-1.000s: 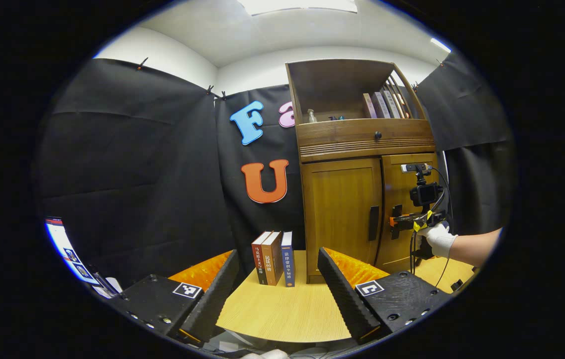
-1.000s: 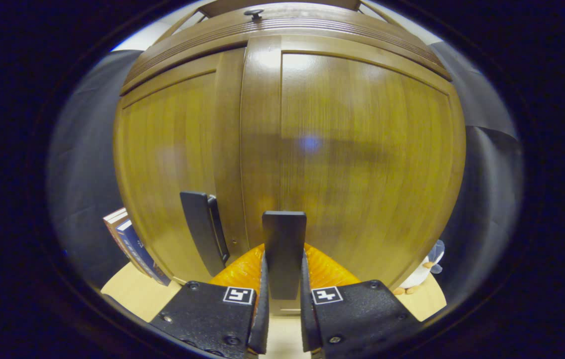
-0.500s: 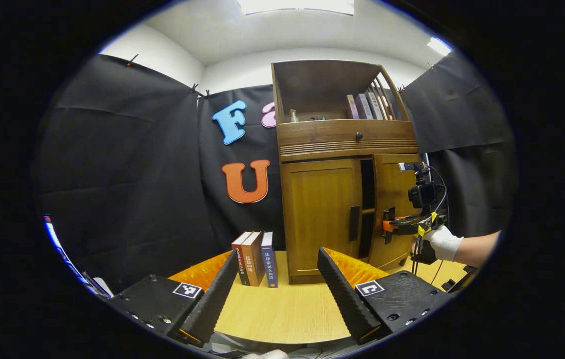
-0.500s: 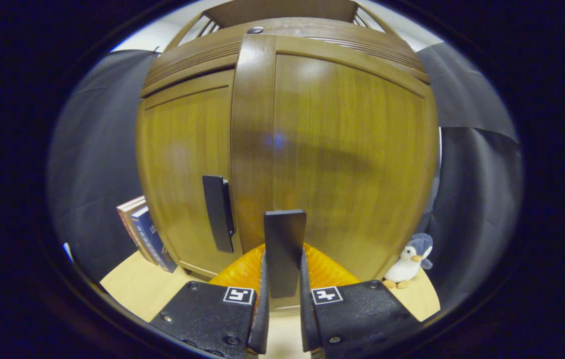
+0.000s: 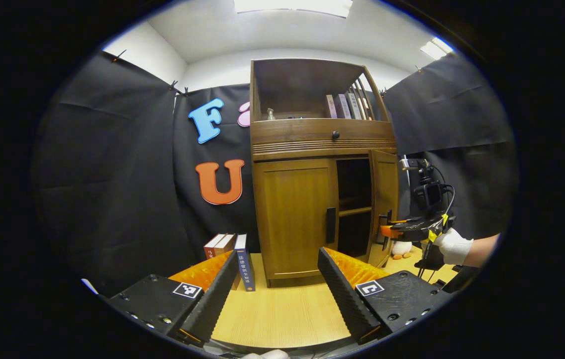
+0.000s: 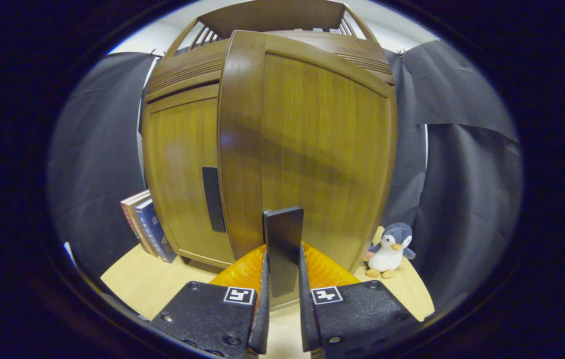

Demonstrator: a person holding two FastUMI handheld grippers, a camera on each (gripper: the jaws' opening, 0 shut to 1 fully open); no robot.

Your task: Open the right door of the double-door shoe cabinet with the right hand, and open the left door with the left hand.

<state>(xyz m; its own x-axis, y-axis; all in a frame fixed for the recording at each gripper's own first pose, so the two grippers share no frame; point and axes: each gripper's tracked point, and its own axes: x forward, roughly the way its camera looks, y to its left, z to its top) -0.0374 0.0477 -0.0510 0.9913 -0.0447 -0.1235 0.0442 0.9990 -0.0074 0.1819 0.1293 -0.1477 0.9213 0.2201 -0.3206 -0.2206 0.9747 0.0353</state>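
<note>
A brown wooden shoe cabinet [image 5: 320,137] stands on a pale wooden table. Its left door [image 5: 292,219] is closed, with a dark vertical handle [image 5: 331,225]. The right door [image 5: 383,199] is swung outward, showing dark shelves inside. My right gripper [image 5: 383,231], held by a gloved hand [image 5: 452,245], is at that door's handle. In the right gripper view, the right gripper [image 6: 282,299] is shut on the right door's dark handle [image 6: 282,244], with the door panel [image 6: 312,144] close ahead. My left gripper [image 5: 277,289] is open above the table, short of the left door.
Several books [image 5: 235,254] stand left of the cabinet on the table [image 5: 282,314]. A small penguin toy [image 6: 387,249] sits at the cabinet's right foot. Books stand on the cabinet's upper shelf [image 5: 345,105]. Black cloth walls surround the booth.
The right door has swung from closed to well open, pulled by my right gripper. The cabinet has shifted left in the left gripper view, and the penguin toy has come into sight.
</note>
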